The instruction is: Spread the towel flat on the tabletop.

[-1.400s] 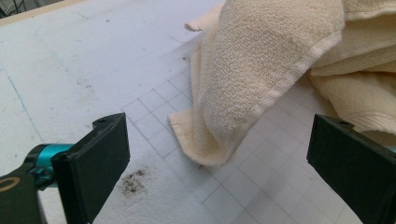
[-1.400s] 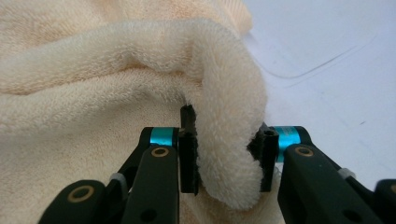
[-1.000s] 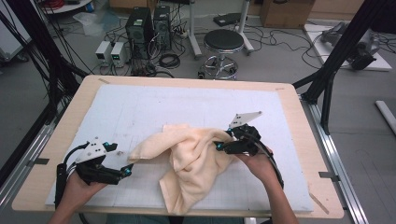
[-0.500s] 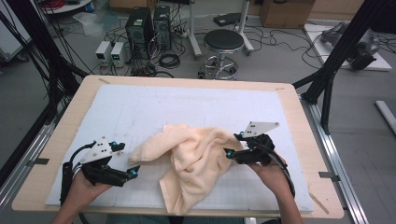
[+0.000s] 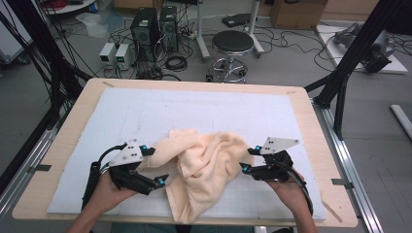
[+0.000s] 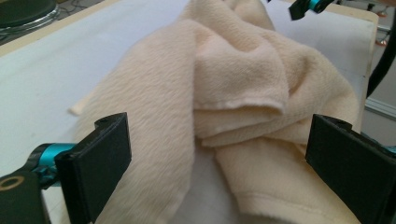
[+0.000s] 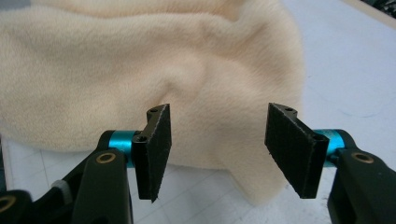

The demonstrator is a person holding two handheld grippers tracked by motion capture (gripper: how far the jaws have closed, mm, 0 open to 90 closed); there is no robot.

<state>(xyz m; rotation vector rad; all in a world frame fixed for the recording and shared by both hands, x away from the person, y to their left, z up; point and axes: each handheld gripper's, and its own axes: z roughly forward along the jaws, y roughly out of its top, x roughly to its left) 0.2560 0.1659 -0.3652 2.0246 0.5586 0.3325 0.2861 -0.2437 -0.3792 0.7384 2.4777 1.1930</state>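
A crumpled cream towel point(image 5: 204, 167) lies in a heap on the white mat point(image 5: 214, 114), near the table's front. My left gripper point(image 5: 156, 166) sits at the towel's left edge, open, its jaws wide on either side of the folded cloth point(image 6: 233, 116) without closing on it. At the heap's right edge my right gripper point(image 5: 246, 160) is open too. In the right gripper view its jaws stand apart just short of the towel's rim point(image 7: 201, 93), with nothing between them. A hand holds each gripper from the near side.
The wooden table edge point(image 5: 316, 121) frames the mat. Beyond the far edge a black stool point(image 5: 232, 43), computer towers point(image 5: 154, 24) and cables stand on the floor. Black frame legs point(image 5: 347, 68) rise at the right, and more at the left.
My right gripper has let go of the towel and drawn back to the right. My left gripper has moved right, up to the towel's left edge. The heap has settled.
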